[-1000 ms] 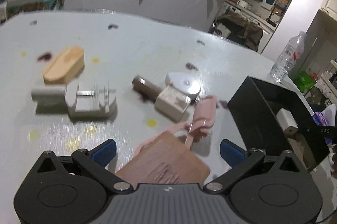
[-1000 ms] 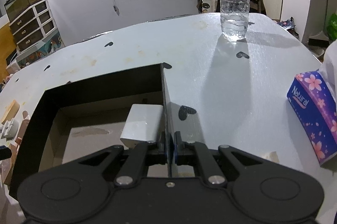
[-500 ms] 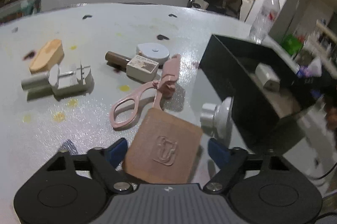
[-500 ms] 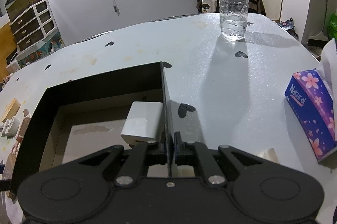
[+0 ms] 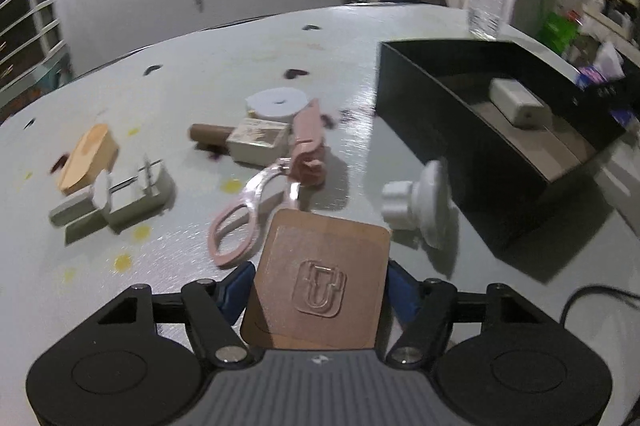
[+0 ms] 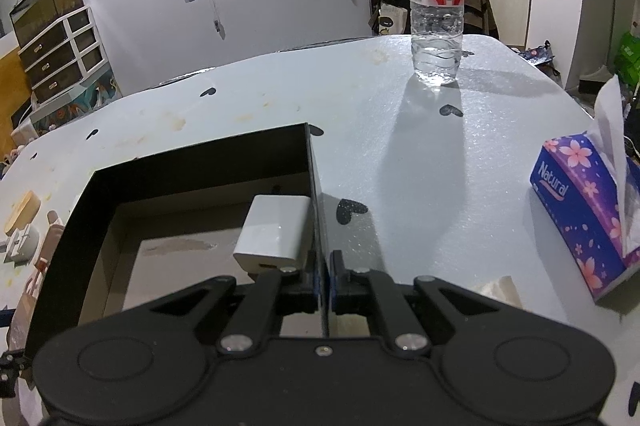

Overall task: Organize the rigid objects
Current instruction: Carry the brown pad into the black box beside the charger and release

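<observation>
My left gripper point(image 5: 320, 286) is shut on a brown embossed leather card holder point(image 5: 320, 278), held above the table. Beyond it lie pink scissors point(image 5: 272, 181), a white knob point(image 5: 420, 205), a small box with a brown tube point(image 5: 256, 139), a white round tape point(image 5: 278, 101), a grey tool point(image 5: 116, 197) and a wooden block point(image 5: 86, 157). The black box point(image 5: 460, 113) with a white charger point(image 5: 518, 101) stands to the right. My right gripper point(image 6: 325, 274) is shut on the black box's right wall point(image 6: 316, 201); the charger point(image 6: 276, 234) lies just inside.
A water bottle point(image 6: 437, 9) stands far back on the table. A purple tissue pack point(image 6: 588, 201) sits at the right edge. A black cable point(image 5: 592, 298) lies at the near right in the left wrist view.
My left gripper has closed on the card holder and swung right, so the black box and white knob now show more fully. The right gripper has stayed on the box wall.
</observation>
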`<action>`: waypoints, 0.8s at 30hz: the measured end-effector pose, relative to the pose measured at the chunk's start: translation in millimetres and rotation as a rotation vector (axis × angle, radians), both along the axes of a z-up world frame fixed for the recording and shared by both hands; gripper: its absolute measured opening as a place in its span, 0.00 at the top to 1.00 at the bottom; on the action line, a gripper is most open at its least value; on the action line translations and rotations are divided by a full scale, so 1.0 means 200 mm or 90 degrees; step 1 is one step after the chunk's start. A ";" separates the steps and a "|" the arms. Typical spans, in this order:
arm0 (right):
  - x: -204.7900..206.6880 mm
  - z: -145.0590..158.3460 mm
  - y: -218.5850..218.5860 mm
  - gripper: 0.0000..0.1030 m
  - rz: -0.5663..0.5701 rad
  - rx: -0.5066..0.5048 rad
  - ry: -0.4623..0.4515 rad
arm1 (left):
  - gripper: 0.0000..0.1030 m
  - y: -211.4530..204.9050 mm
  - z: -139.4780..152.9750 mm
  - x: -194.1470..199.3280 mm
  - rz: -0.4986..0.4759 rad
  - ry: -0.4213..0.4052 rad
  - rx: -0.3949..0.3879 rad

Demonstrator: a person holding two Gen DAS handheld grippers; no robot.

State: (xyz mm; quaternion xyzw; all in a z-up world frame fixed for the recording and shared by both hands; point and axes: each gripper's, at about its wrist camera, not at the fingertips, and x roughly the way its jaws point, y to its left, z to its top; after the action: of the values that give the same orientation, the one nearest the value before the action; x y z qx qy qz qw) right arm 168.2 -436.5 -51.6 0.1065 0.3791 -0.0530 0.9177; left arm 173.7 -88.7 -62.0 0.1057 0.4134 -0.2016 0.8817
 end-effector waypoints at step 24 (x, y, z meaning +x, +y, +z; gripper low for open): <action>0.00 0.00 0.00 0.95 -0.007 0.000 -0.004 | 0.32 -0.36 0.34 0.26 0.076 0.016 -0.267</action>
State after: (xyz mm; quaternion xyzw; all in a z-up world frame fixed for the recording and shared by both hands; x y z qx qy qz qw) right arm 167.6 -435.7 -51.3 0.1085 0.3758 -0.0577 0.9185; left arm 225.3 -159.8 6.5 -0.1071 0.3788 -0.2319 0.8895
